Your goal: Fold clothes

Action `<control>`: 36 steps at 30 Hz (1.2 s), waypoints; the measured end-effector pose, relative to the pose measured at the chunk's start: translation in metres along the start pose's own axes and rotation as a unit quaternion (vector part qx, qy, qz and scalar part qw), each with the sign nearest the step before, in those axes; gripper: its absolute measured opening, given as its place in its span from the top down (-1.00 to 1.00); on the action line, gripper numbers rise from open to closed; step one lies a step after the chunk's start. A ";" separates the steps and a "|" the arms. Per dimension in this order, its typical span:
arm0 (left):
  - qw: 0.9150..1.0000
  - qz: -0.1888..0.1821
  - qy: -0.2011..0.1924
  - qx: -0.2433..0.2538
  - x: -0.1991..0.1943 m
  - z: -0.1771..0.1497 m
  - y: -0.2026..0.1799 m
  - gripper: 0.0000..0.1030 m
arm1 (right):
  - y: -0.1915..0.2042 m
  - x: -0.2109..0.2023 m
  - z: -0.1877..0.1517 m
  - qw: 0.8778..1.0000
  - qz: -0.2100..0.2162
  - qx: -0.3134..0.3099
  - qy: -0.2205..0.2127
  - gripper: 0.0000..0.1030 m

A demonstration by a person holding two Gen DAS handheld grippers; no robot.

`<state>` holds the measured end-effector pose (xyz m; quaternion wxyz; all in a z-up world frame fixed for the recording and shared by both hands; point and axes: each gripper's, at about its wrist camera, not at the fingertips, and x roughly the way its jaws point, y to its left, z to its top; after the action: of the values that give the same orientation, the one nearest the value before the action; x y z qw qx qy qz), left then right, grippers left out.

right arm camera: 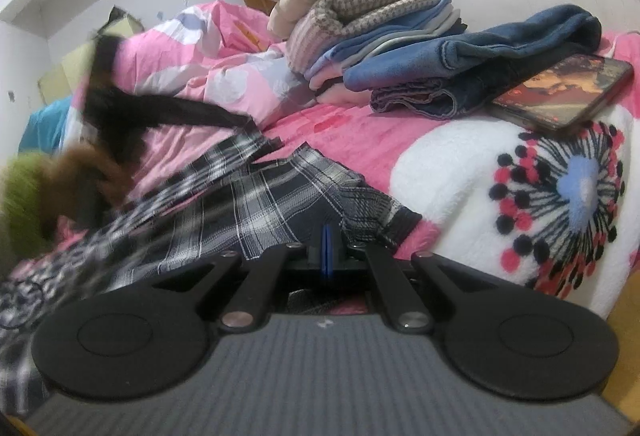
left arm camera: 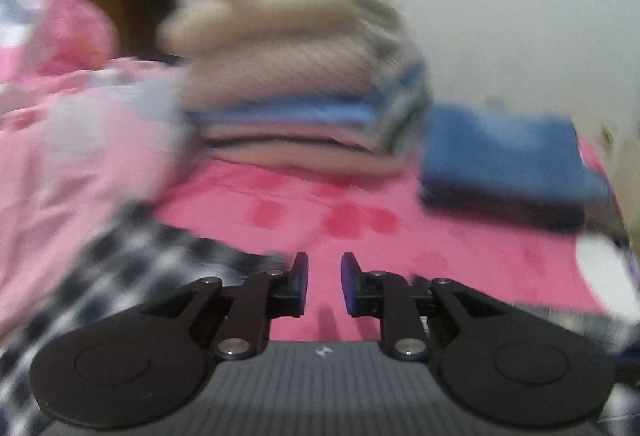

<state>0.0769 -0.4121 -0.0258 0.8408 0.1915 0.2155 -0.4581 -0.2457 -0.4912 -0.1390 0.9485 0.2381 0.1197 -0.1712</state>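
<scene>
While left view's blurred, left gripper (left arm camera: 324, 284) gapes empty; right gripper (right arm camera: 328, 250) pinches plaid shirt (right arm camera: 256, 204).

The left handheld gripper (left arm camera: 324, 284) is a matte black tool with two round disc-shaped plates, angled black link arms joined by silver screws, a grey ribbed body bearing a small white mark, and black finger blocks faced with blue-purple pads (left arm camera: 349, 284). The right handheld gripper (right arm camera: 327, 250) has the same build: black discs with a faint circular outline, black link arms, silver screws, a ribbed grey body and bright blue pad faces. In the right wrist view, a blurred fuzzy green and brown sleeve (right arm camera: 44, 188) shows at the left edge.
</scene>
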 end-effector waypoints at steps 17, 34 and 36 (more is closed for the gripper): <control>0.989 0.050 0.099 -0.094 -0.224 -0.140 0.103 0.02 | 0.096 0.006 0.028 0.987 -0.025 -0.121 0.102 0.90; 0.985 -0.030 0.122 -0.120 -0.109 -0.145 0.104 0.92 | 0.098 0.023 0.003 0.989 -0.035 -0.103 0.102 0.94; 0.984 -0.032 0.125 -0.122 -0.101 -0.145 0.105 0.87 | 0.094 0.024 0.004 0.990 -0.029 -0.095 0.101 0.94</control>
<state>0.0895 -0.2138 -0.0793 0.8092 0.1362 0.3795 -0.4273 -0.1877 -0.4216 -0.1045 0.9444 0.1595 0.2379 -0.1618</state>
